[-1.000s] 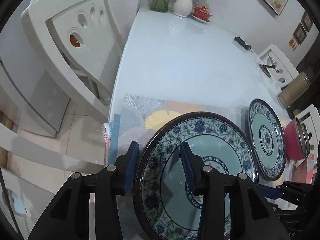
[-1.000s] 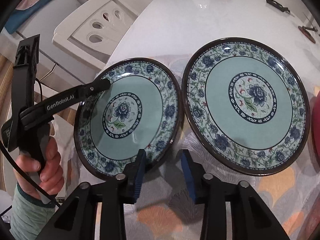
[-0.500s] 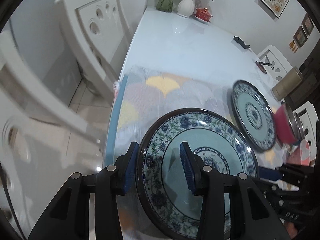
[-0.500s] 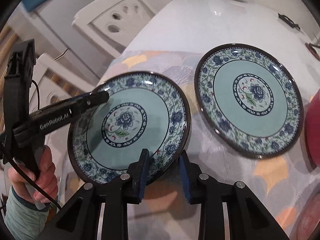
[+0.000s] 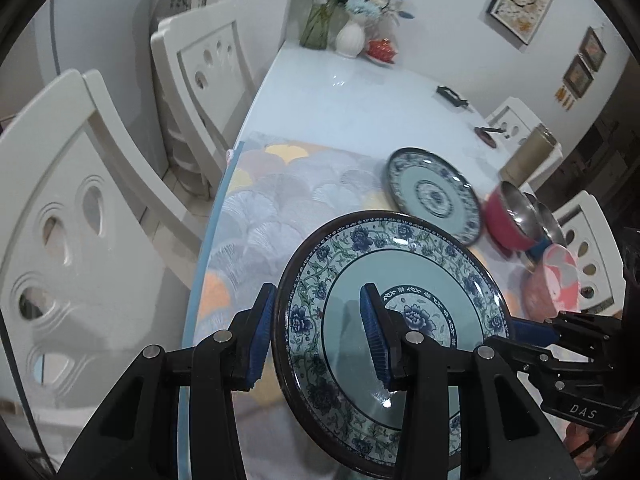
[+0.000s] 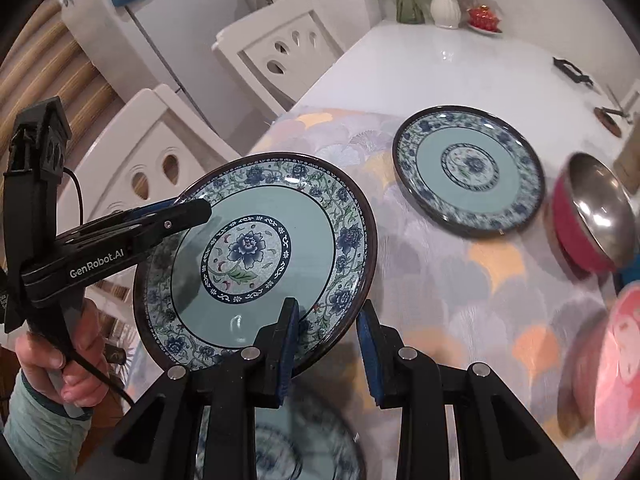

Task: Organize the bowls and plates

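My left gripper (image 5: 320,334) and my right gripper (image 6: 328,346) are both shut on the rim of one blue-and-teal floral plate (image 6: 256,260), which hangs tilted above the patterned cloth (image 6: 460,280). The plate fills the lower part of the left wrist view (image 5: 396,312). The left gripper (image 6: 192,214) shows in the right wrist view at the plate's left rim. A second matching plate (image 6: 468,168) lies flat on the cloth further back (image 5: 434,194). A third matching plate (image 6: 280,452) lies blurred under the right gripper.
A red bowl with a steel inside (image 6: 588,216) and a pink bowl (image 6: 620,364) stand at the right on the cloth. White chairs (image 5: 80,220) stand along the table's left side. Vases (image 5: 348,36) and small items sit at the far end of the white table (image 5: 360,100).
Both grippers have lifted the held plate up and back toward me. The second plate and the bowls now look further away. A third plate has come into view below.
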Action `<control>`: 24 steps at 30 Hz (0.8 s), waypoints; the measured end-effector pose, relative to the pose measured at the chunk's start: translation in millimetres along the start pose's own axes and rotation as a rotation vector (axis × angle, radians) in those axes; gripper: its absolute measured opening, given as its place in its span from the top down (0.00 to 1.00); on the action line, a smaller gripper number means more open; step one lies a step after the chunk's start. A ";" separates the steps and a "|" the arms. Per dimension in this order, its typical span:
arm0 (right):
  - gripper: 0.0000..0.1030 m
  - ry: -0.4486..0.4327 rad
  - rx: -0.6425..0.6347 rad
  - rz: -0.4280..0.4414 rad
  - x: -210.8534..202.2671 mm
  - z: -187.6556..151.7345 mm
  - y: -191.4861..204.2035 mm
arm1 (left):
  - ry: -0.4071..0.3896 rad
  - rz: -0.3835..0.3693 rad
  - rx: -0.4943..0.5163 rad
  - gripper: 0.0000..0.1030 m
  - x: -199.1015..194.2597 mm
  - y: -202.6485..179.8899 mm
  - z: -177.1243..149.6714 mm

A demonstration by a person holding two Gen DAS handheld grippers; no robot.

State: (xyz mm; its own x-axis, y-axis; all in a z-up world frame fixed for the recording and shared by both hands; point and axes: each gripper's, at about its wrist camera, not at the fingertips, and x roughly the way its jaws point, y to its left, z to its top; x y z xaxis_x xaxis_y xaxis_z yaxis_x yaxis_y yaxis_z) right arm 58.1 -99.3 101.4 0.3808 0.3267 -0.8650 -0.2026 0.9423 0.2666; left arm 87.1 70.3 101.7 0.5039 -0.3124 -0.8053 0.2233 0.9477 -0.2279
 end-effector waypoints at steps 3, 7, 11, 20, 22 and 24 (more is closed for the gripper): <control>0.71 -0.018 -0.001 -0.012 -20.2 -19.4 8.2 | -0.020 -0.013 0.002 0.62 -17.2 -10.0 -11.8; 0.71 -0.021 -0.003 -0.022 -42.5 -48.9 12.1 | -0.035 -0.031 0.002 0.62 -35.2 -20.5 -31.0; 0.70 -0.023 -0.010 -0.040 -57.5 -69.2 12.9 | -0.026 -0.041 0.008 0.62 -44.8 -30.6 -50.3; 0.70 0.000 -0.058 -0.063 -73.4 -109.8 17.4 | 0.018 -0.047 0.008 0.62 -49.4 -40.4 -85.5; 0.70 0.008 -0.070 -0.064 -74.0 -117.1 19.5 | 0.041 -0.045 -0.003 0.62 -47.7 -40.7 -93.4; 0.70 0.022 -0.088 -0.063 -73.0 -124.4 22.0 | 0.062 -0.037 -0.004 0.62 -45.4 -42.3 -101.3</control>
State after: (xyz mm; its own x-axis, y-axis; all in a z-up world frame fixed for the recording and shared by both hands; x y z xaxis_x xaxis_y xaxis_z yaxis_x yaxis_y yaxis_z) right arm -86.4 -111.5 117.6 0.3755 0.2644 -0.8883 -0.2575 0.9505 0.1740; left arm -29.8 51.0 92.5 0.4428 -0.3425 -0.8286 0.2373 0.9360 -0.2601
